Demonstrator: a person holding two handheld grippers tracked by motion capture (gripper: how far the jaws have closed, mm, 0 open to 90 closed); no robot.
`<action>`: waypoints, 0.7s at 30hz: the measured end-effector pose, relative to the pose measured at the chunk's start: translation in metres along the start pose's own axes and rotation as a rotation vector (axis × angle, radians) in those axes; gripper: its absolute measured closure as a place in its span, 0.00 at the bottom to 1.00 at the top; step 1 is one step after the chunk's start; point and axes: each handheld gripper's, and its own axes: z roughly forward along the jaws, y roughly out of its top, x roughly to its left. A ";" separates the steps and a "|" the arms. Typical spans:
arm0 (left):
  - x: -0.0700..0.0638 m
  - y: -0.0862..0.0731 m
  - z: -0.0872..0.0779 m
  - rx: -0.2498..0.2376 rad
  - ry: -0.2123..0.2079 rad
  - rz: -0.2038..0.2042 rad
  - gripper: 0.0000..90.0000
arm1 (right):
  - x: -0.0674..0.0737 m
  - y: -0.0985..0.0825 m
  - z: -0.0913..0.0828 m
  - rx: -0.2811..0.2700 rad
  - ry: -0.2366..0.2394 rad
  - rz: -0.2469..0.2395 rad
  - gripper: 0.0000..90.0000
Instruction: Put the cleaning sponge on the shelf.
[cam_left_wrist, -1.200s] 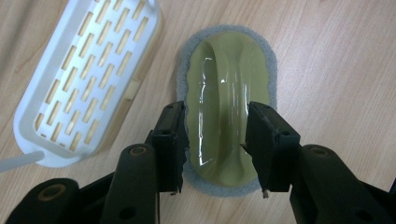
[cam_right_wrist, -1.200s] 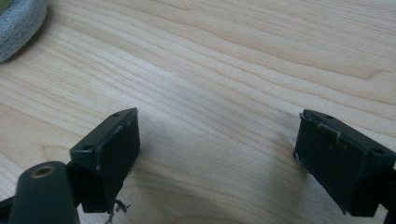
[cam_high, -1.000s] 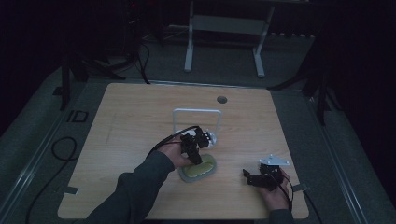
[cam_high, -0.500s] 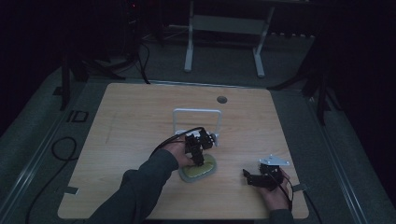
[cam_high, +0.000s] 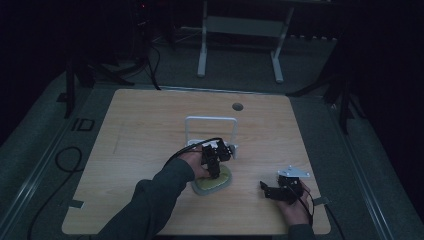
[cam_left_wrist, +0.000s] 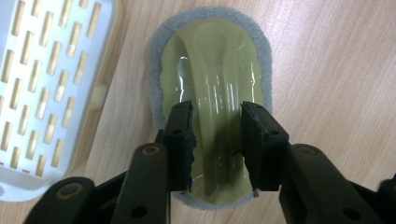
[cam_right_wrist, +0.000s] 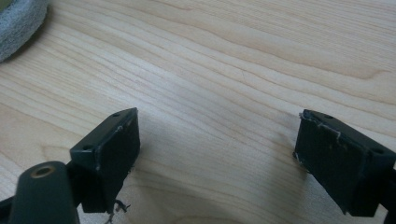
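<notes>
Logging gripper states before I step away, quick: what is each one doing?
Left gripper: jaws part-closed astride the raised green handle of the scrubbing pad; grip not certain.
Right gripper: open, empty, over bare wooden table.

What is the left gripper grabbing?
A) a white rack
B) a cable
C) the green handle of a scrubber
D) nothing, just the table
C: in the left gripper view, the left gripper has its jaws on either side of the green handle of the scrubber, which lies beside the white rack.

lab | dark room | wooden table (cam_high: 150, 125) | floor cables (cam_high: 65, 160)
</notes>
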 end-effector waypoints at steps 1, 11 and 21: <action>0.000 0.000 0.000 0.002 0.003 0.004 0.75 | 0.000 0.000 0.000 0.000 0.000 0.000 0.15; -0.001 -0.003 -0.001 0.014 0.019 0.029 0.79 | 0.000 0.000 0.000 0.000 0.000 0.000 0.15; -0.004 -0.005 -0.003 0.012 0.046 0.050 0.79 | 0.000 0.000 0.000 -0.001 0.000 0.002 0.15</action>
